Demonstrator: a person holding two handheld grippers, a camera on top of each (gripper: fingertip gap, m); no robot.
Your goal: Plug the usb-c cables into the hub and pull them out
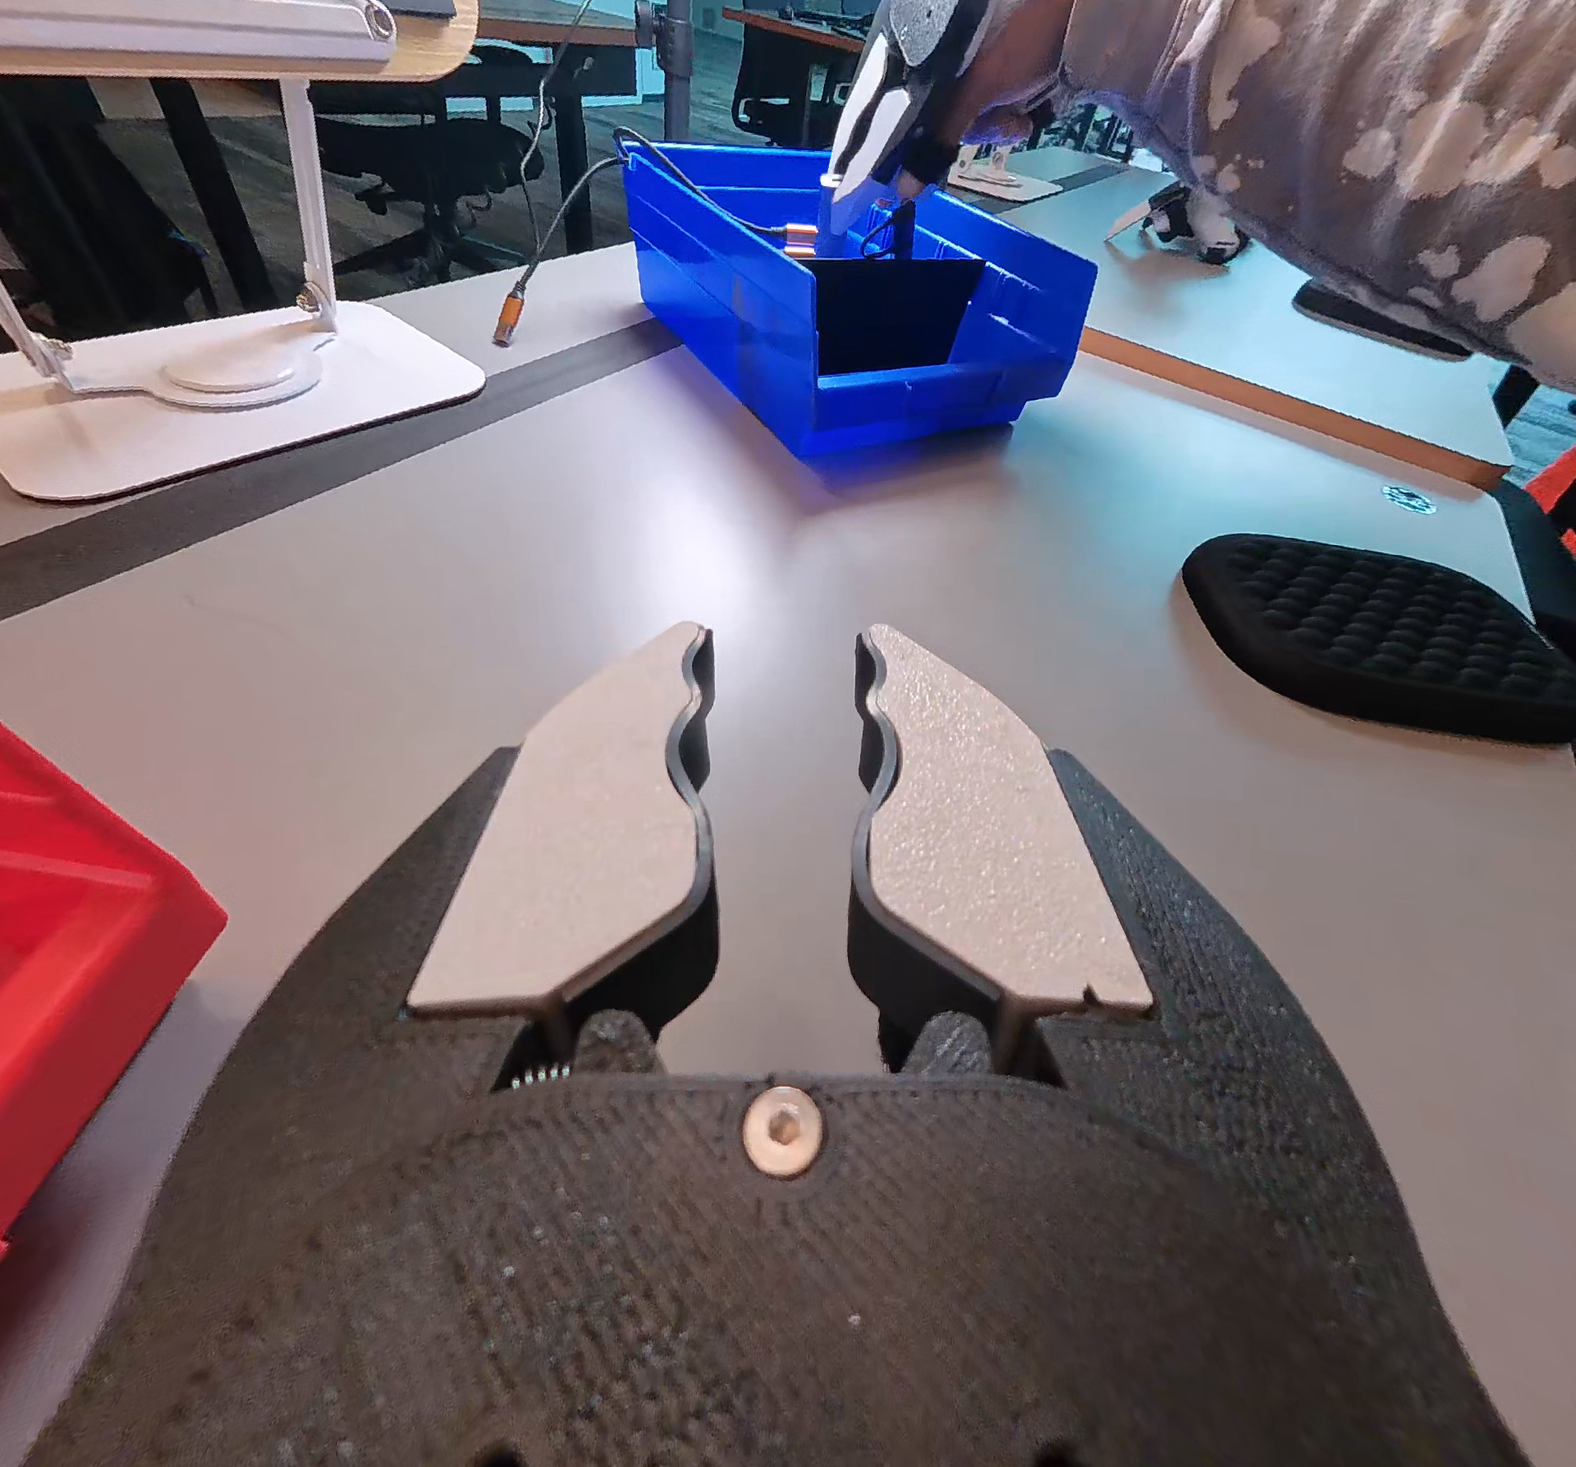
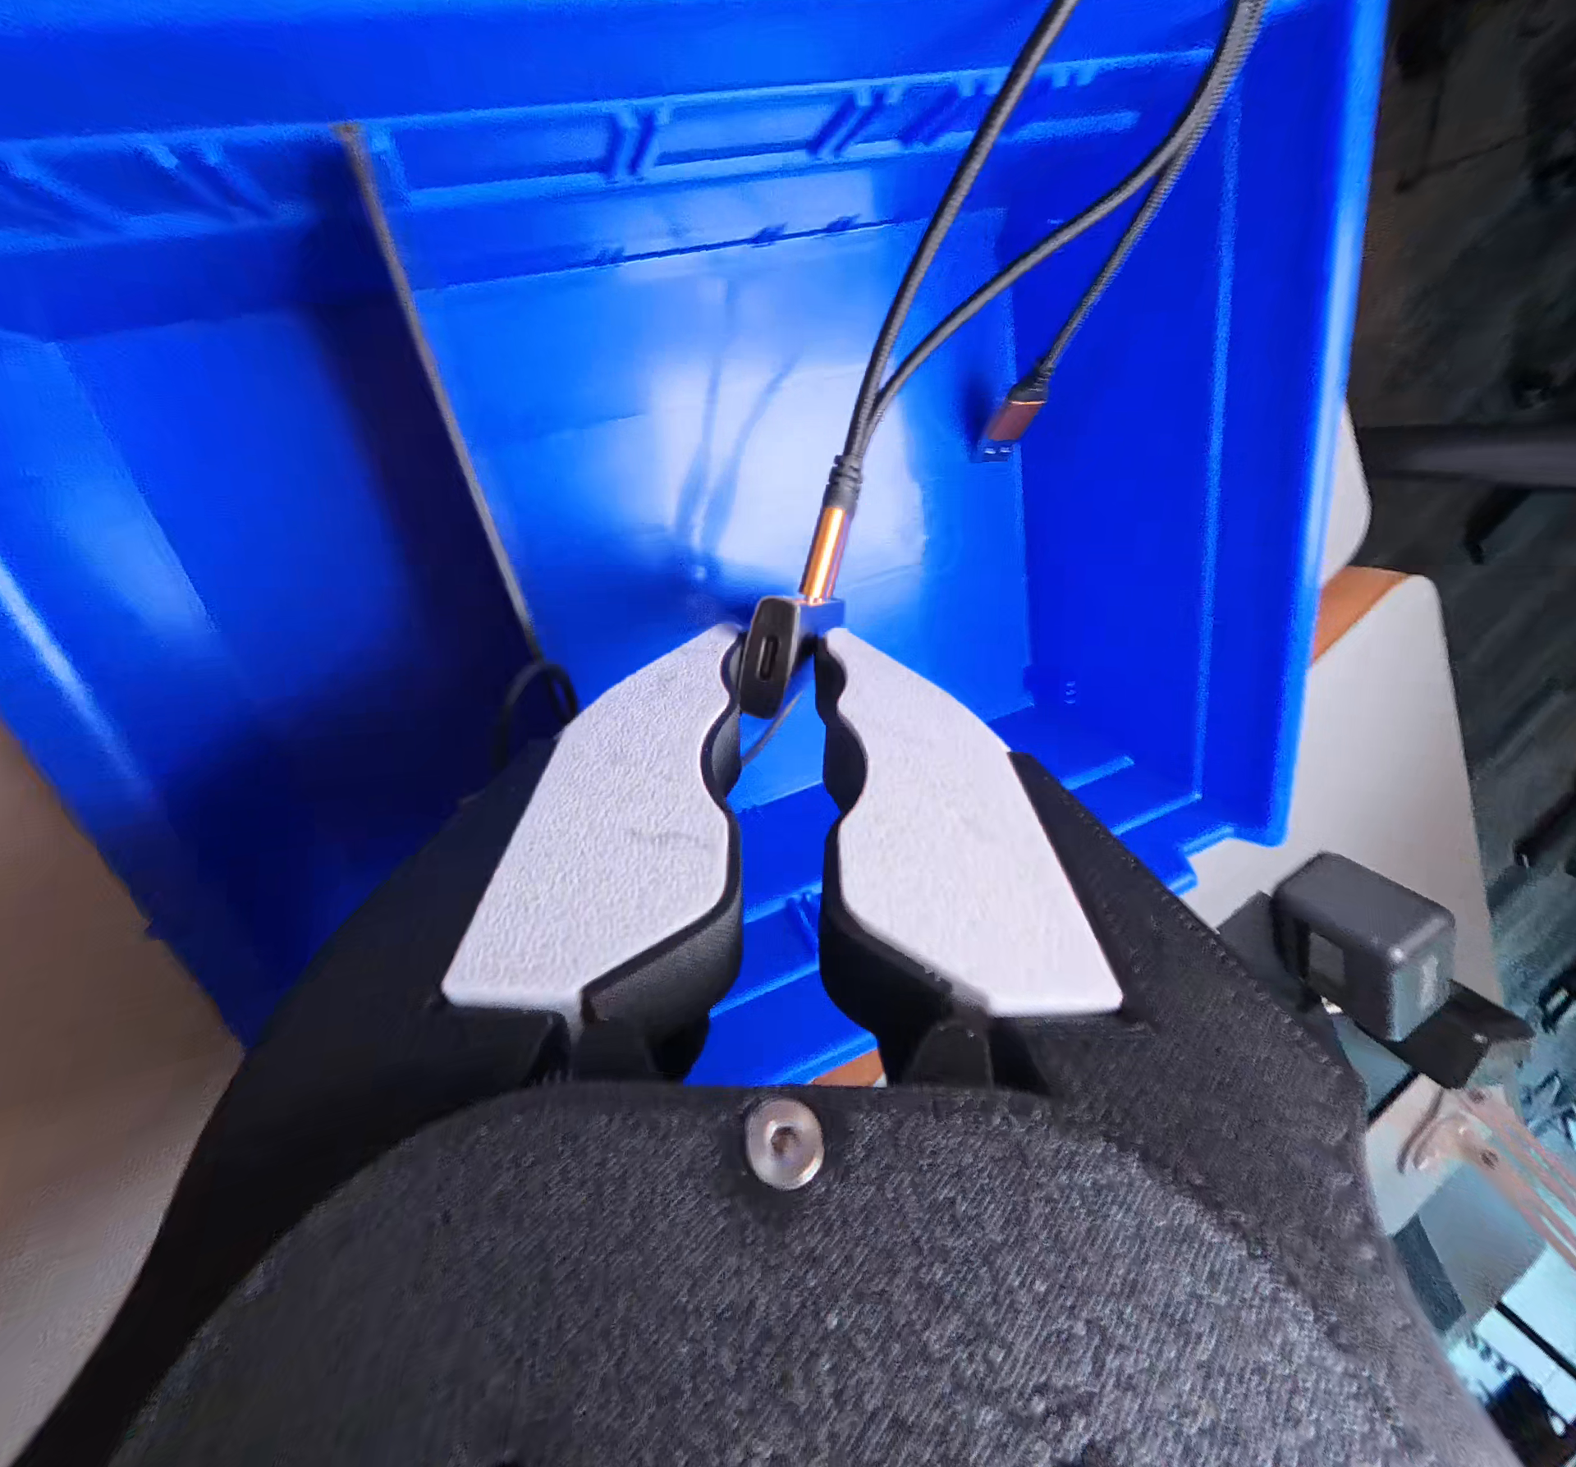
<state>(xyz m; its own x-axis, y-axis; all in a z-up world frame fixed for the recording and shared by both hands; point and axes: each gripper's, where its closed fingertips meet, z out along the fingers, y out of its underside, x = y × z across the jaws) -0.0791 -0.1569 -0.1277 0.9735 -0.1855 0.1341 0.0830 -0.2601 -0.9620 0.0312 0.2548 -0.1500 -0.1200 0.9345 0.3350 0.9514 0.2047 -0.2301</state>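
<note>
My right gripper reaches down into a blue bin and is shut on a small black hub with a USB-C port facing the camera. A braided black cable's copper-coloured plug meets the hub's far end. A second cable's copper plug hangs free near the bin wall. In the left wrist view the right gripper dips into the blue bin. My left gripper is open and empty above the grey table, well short of the bin.
A red bin sits at the left edge. A white stand is at far left and a black textured pad at right. One cable end with an orange plug lies on the table left of the bin. A black divider stands inside the bin. The gap from one gripper's tips to the other's is roughly 45 cm.
</note>
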